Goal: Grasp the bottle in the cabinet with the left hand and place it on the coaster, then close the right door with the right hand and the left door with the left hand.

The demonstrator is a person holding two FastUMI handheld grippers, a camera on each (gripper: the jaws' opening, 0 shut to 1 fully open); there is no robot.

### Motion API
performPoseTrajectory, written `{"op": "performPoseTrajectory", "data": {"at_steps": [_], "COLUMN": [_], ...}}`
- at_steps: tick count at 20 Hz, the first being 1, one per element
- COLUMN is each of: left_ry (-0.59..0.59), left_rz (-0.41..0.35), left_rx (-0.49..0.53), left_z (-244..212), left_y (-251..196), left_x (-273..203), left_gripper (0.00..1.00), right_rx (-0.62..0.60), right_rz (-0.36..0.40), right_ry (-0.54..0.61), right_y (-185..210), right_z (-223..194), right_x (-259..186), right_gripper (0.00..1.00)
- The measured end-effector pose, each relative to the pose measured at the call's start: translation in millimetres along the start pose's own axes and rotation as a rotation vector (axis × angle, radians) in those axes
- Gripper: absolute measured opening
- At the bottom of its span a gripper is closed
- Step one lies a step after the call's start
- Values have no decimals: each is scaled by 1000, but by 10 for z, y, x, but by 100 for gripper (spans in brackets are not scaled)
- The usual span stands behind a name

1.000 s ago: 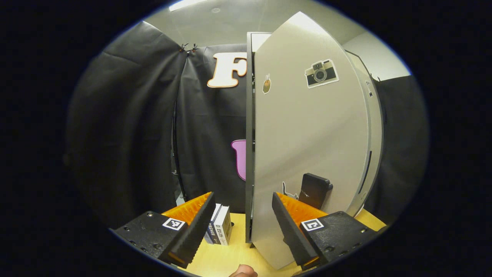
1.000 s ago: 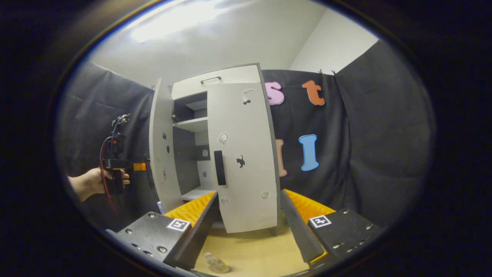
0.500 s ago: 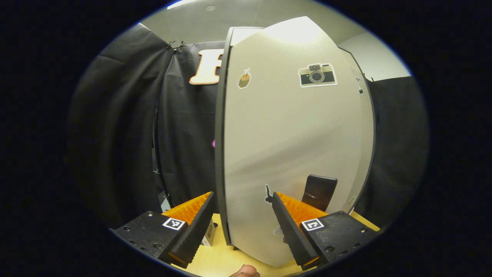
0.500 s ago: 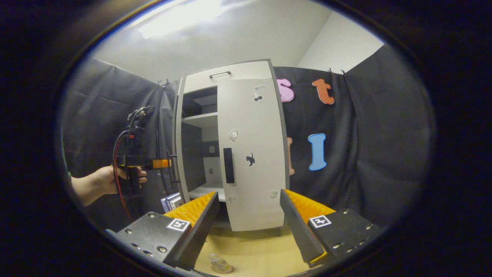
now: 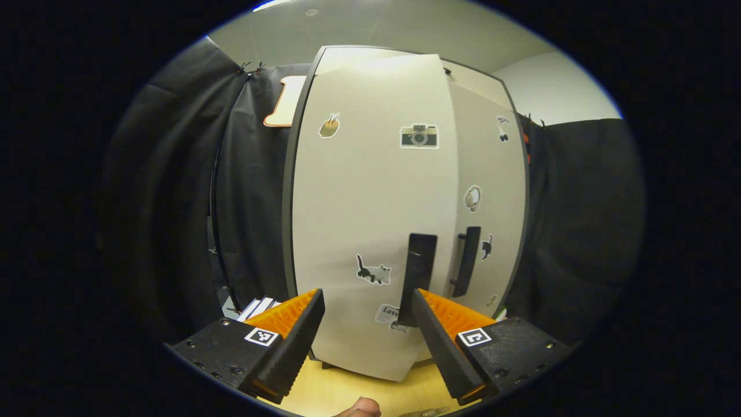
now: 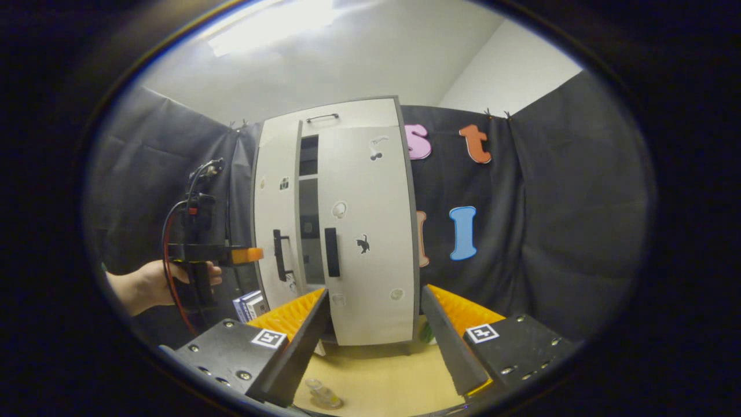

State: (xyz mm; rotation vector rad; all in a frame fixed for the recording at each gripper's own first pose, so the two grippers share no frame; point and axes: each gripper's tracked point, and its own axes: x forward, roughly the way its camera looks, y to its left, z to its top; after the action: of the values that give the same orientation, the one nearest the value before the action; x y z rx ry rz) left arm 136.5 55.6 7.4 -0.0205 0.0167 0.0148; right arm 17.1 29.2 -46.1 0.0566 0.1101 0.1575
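Fingers of the left gripper (image 5: pixel 366 324) stand spread with nothing between them, facing the front of the cabinet (image 5: pixel 399 214) at close range; the left door (image 5: pixel 370 220) sits between their tips, and whether a tip touches it cannot be told. In the left gripper view this door lies nearly flush with the right door (image 5: pixel 492 197), and the two dark handles (image 5: pixel 419 272) stand side by side. In the right gripper view a narrow dark gap (image 6: pixel 310 220) remains between the left door (image 6: pixel 278 214) and the right door (image 6: pixel 367 231), which appears shut against the cabinet (image 6: pixel 347 119). That view also shows the left gripper (image 6: pixel 246 255) held by a hand (image 6: pixel 145 284), its tip just beside the left door. Fingers of the right gripper (image 6: pixel 373 330) are likewise spread and empty, held well back from the cabinet above the table (image 6: pixel 376 376). On the table near the lower edge of the right gripper view lies a small clear thing (image 6: pixel 324 394), possibly the bottle, too blurred to confirm. Books (image 6: pixel 249 304) stand at the foot of the cabinet on its left.
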Motion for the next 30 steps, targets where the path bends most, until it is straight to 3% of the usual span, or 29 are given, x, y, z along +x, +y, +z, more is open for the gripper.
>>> {"op": "performPoseTrajectory", "data": {"at_steps": [4, 7, 15, 24, 28, 30], "left_ry": [-34, -45, -78, -68, 6, -2], "left_rz": [-29, -59, -160, -106, -89, -92], "left_rx": [55, 41, 27, -9, 2, -13], "left_z": [-34, -69, 37, 86, -62, -43], "left_y": [-165, -277, -264, 294, 469, 507], "left_x": [-476, -701, -823, -787, -819, -812], "left_gripper": [97, 96, 96, 96, 96, 97], "right_rx": [15, 8, 66, -5, -17, -31], "right_rz": [9, -6, -55, -128, -178, -168], "right_ry": [-13, -1, 4, 10, -10, -33], "right_y": [30, 17, 145, 139, 94, 198], "right_z": [-22, -87, 14, 88, 170, 228], "right_x": [-341, -515, -465, -49, 95, 191], "right_gripper": [97, 97, 97, 97, 97, 97]}}
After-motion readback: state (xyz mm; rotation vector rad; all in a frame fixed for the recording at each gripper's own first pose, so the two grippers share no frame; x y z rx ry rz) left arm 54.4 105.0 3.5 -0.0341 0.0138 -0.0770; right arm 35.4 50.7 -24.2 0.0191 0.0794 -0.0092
